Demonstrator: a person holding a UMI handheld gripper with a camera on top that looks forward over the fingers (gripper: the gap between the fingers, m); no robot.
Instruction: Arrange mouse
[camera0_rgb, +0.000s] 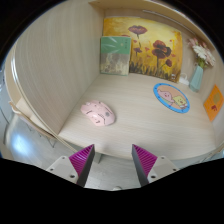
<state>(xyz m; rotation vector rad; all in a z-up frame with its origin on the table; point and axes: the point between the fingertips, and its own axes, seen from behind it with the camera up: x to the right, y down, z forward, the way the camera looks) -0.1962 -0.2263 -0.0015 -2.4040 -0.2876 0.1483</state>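
The tool (111, 160) hangs back at the near edge of the surface (140, 125), its two magenta pads (84, 158) spread wide with nothing between them, so no grip has been made. The mouse (98, 113), a pale pink one, lies on the light wood just ahead of the fingers and a little to the left, clear of both tips and resting on its own. Farther off to the right sits a round blue-rimmed coaster (171, 97), well apart from the mouse, and it looks a likely place for the mouse to end up, though nothing here settles that. At the far side a flower painting (152, 46) stands against the wall with a smaller picture (115, 54) propped beside it on the left; a pale blue vase (198, 76) and an orange card (214, 100) stand at the far right. By my reckoning the job is barely begun: the mouse is untouched, and the approach, the closing of the fingers and the placing are all left to do.
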